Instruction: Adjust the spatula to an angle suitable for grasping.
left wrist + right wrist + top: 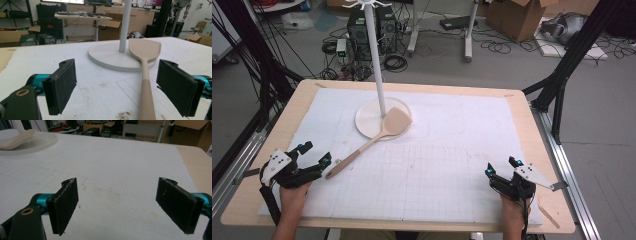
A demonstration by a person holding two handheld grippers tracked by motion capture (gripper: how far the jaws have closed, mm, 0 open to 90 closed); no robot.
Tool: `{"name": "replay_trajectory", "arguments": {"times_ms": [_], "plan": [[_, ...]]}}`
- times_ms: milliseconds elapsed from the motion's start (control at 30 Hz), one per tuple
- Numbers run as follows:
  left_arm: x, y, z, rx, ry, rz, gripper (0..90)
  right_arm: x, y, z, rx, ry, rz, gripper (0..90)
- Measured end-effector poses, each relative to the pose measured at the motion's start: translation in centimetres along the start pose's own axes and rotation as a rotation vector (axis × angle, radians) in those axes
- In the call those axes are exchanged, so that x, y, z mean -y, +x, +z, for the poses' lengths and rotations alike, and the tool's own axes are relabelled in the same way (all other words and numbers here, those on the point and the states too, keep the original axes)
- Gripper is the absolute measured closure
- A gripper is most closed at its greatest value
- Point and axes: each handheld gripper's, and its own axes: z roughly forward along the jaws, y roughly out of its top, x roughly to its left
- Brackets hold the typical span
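A beige spatula [374, 138] lies on the white mat, its blade resting on the round base [367, 120] of a white hanging stand [376, 55] and its handle running toward the near left. My left gripper [314, 154] sits at the near left, open, with the handle's end just to the right of its jaws. In the left gripper view the spatula [145, 75] runs up between the two pads [61, 85], closer to the right one, touching neither. My right gripper [500, 166] rests at the near right, open over bare mat [117, 190], nothing between its pads [63, 203].
The white gridded mat [452, 150] covers most of the wooden table [522, 105]. Black frame legs [562, 75] stand at the table's right and left. Computer towers, cables and cardboard boxes lie on the floor beyond the far edge.
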Motion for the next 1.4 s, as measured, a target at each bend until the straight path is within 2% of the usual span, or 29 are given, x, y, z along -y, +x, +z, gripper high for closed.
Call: {"name": "replay_trajectory", "arguments": {"times_ms": [667, 800, 867, 1000, 1100, 1167, 1400], "plan": [[0.0, 0.1, 0.0, -0.014, 0.004, -0.015, 19.9, 0.0, -0.2, 0.1, -0.008, 0.002, 0.002, 16.9], [-0.2, 0.1, 0.2, -0.012, 0.026, -0.026, 20.3, 0.0, -0.2, 0.1, -0.010, 0.011, 0.007, 16.9], [-0.4, -0.1, 0.5, 0.004, 0.040, -0.026, 20.3, 0.0, -0.1, 0.1, -0.010, 0.015, 0.003, 16.9], [-1.3, -1.1, 1.1, 0.050, 0.073, 0.006, 20.7, -0.1, 0.0, 0.1, -0.004, 0.015, -0.016, 16.9], [-1.7, -1.8, 1.8, 0.083, 0.109, 0.041, 20.8, -0.1, 0.0, 0.2, -0.005, 0.022, -0.011, 16.9], [-1.9, -2.0, 2.3, 0.108, 0.140, 0.048, 21.1, -0.1, 0.0, 0.2, -0.005, 0.022, -0.006, 16.9], [-2.9, -2.8, 4.1, 0.156, 0.226, 0.070, 22.1, -0.1, -0.1, 0.2, -0.008, 0.024, -0.006, 16.9]]}}
